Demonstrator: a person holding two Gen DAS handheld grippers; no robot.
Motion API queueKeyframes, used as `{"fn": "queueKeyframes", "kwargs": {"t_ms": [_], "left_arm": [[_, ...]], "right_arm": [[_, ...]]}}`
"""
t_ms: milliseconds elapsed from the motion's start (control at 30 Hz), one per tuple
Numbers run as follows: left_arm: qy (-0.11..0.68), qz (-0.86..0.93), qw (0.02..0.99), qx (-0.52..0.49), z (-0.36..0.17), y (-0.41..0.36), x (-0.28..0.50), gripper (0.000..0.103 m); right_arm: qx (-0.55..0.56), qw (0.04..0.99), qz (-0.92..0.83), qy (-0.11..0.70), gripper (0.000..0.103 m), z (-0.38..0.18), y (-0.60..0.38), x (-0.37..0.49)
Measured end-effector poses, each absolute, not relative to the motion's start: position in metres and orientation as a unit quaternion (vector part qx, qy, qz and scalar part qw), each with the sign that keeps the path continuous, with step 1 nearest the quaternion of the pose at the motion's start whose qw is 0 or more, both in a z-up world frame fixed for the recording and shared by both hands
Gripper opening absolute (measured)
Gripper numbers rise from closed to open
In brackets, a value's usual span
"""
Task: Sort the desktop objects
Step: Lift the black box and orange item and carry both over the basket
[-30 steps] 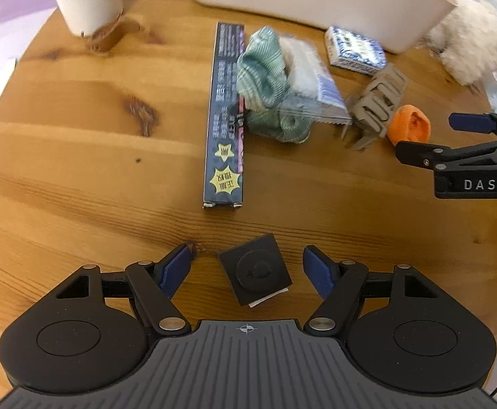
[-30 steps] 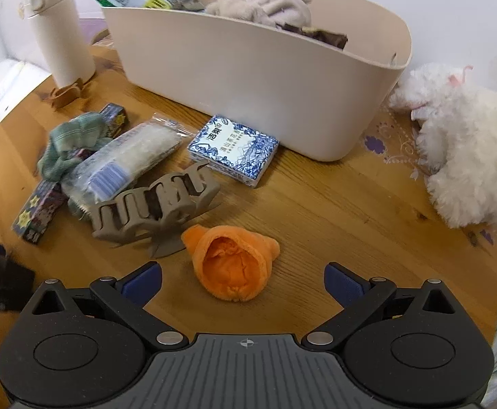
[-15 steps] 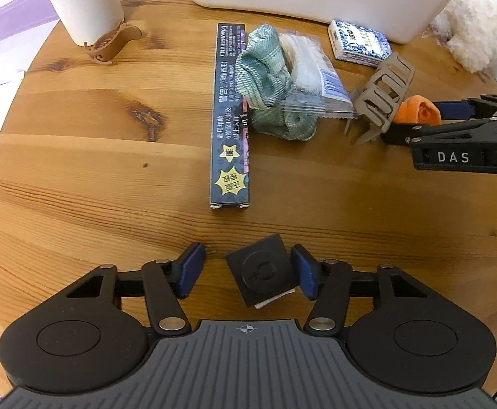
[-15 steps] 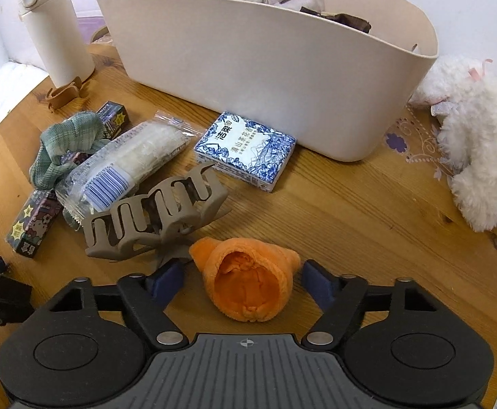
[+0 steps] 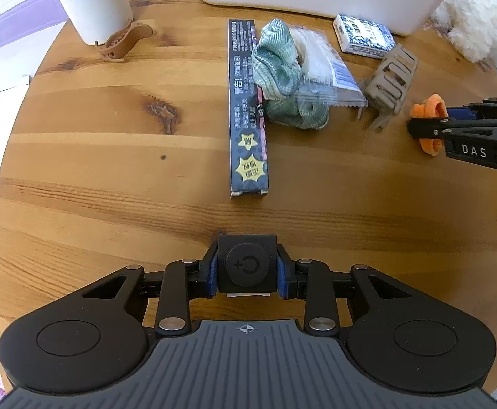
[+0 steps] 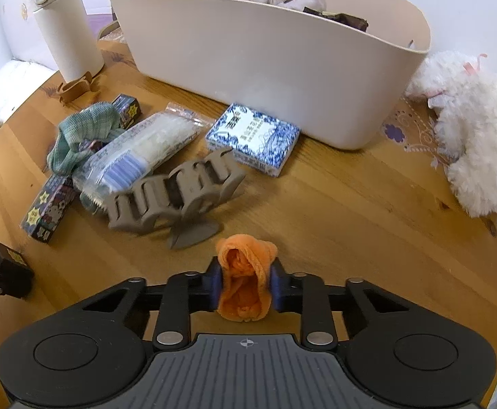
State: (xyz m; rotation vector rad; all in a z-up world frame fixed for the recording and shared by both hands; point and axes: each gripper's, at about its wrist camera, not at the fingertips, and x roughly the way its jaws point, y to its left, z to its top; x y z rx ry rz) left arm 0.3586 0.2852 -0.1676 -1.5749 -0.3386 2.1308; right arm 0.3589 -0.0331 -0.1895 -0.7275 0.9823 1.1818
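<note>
The left claw (image 5: pixel 247 270) has just been closing, and now its blue pads press both sides of a small black cube (image 5: pixel 247 266) that sits on the tabletop (image 5: pixel 112 170). A white label sticks out under the cube. The cube is hard and smooth, so it could twist or pop out when it is lifted if the pads only catch its edges.

Ahead of this claw lies a long dark box (image 5: pixel 247 109), and to its right are a green cloth (image 5: pixel 282 78) and a clear packet (image 5: pixel 323 64) in one heap.

The right claw (image 6: pixel 245 284) has also just been closing. It is clamped on a soft orange cloth thing (image 6: pixel 243 279), squashed thin between the pads. It may sag or slide out, because soft things give way.

Just ahead and left of this claw stands a grey hair clip (image 6: pixel 176 197). A swing that way could knock it. Far ahead is the cream bin (image 6: pixel 282 78), already holding some things. Its wall is tall, so a low carry could bump it.
</note>
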Motion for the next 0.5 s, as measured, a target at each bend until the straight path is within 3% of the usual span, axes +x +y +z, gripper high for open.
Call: {"fn": "queueKeyframes", "kwargs": {"t_ms": [500], "left_arm": [[-0.106, 0.8, 0.26, -0.53, -0.141, 0.254, 0.36, 0.032]], "right_arm": [[-0.274, 0.68, 0.535, 0.419, 0.02, -0.141, -0.069, 0.347]]}}
